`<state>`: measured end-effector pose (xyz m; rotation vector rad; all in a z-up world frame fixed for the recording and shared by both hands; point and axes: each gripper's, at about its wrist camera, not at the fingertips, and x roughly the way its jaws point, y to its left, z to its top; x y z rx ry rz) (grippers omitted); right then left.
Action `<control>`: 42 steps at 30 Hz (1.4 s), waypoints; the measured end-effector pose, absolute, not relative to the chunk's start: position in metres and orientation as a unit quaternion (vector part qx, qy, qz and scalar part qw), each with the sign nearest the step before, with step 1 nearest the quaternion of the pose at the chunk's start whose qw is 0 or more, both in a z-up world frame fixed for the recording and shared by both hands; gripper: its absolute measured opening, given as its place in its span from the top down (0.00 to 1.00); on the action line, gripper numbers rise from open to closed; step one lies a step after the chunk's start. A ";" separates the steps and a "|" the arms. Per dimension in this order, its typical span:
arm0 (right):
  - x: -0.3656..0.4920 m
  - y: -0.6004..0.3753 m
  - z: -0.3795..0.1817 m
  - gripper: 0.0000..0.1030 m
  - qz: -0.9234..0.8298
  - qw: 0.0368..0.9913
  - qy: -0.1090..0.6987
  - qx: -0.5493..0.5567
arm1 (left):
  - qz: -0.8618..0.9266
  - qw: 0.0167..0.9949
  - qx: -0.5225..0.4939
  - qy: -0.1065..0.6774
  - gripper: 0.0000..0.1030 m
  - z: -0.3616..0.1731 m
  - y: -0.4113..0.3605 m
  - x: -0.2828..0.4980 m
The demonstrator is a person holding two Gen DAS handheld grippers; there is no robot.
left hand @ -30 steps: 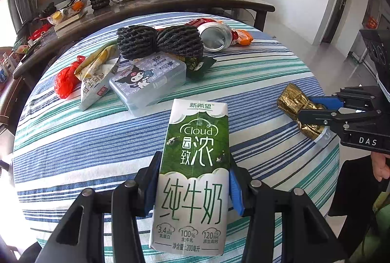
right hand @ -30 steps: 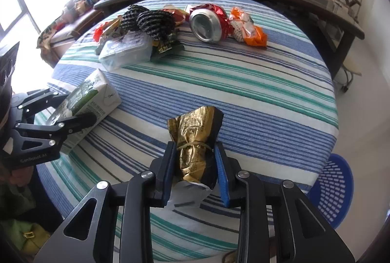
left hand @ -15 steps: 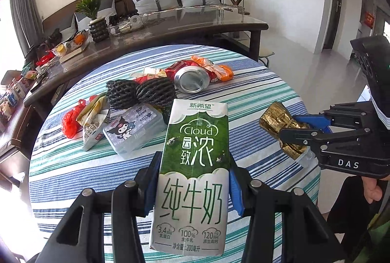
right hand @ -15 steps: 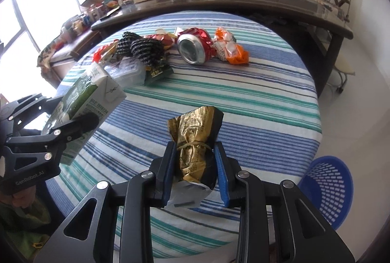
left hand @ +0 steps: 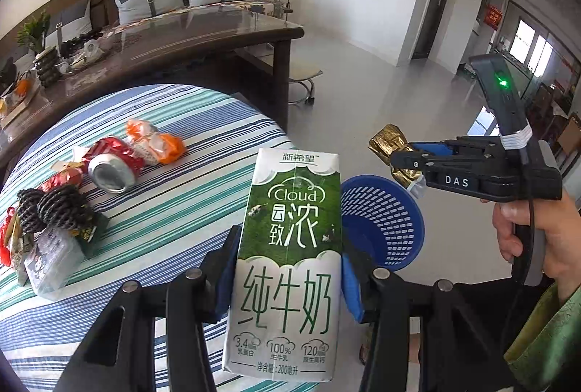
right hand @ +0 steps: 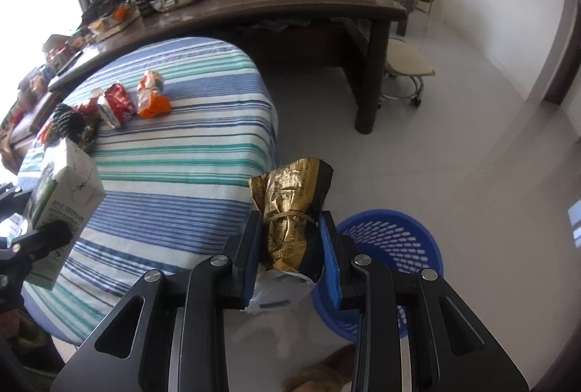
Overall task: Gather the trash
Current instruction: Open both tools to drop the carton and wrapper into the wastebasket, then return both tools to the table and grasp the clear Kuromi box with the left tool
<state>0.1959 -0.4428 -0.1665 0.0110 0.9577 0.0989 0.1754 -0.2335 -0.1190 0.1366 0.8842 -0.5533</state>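
Two items in hand. Left gripper (left hand: 287, 279) clamped on milk carton (left hand: 290, 257) at mid-body, over the counter (left hand: 163, 210) right edge: stiff board, probably light, crushable if squeezed. Right gripper (right hand: 290, 246) pinching gold wrapper (right hand: 290, 210) at its banded waist: soft, crinkly, near-weightless. Both above blue basket (right hand: 410, 246).

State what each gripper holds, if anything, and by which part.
The left gripper clamps a milk carton by its lower side faces. The right gripper pinches a crumpled gold foil wrapper around its banded middle.
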 end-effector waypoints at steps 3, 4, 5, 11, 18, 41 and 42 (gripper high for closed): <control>0.200 -0.501 -0.184 0.70 0.004 0.875 0.483 0.024 | -0.306 0.845 0.053 0.436 0.52 -0.129 -0.287 0.186; 0.200 -0.516 -0.191 0.70 -0.006 0.871 0.491 0.029 | -0.318 0.836 0.044 0.445 0.52 -0.135 -0.304 0.191; 0.201 -0.531 -0.199 0.70 -0.015 0.867 0.496 0.037 | -0.329 0.826 0.035 0.456 0.52 -0.143 -0.320 0.197; 0.199 -0.588 -0.235 0.70 -0.041 0.855 0.509 0.094 | -0.341 0.799 0.021 0.495 0.52 -0.201 -0.396 0.230; 0.200 -0.625 -0.247 0.69 -0.048 0.850 0.509 0.127 | -0.340 0.788 0.028 0.512 0.51 -0.254 -0.447 0.257; 0.160 -0.555 -0.142 0.07 -0.070 0.939 0.329 0.067 | -0.378 0.836 0.033 0.395 0.23 -0.159 -0.328 0.162; 0.159 -0.539 -0.138 0.06 -0.062 0.943 0.320 0.062 | -0.368 0.843 0.035 0.392 0.23 -0.157 -0.312 0.156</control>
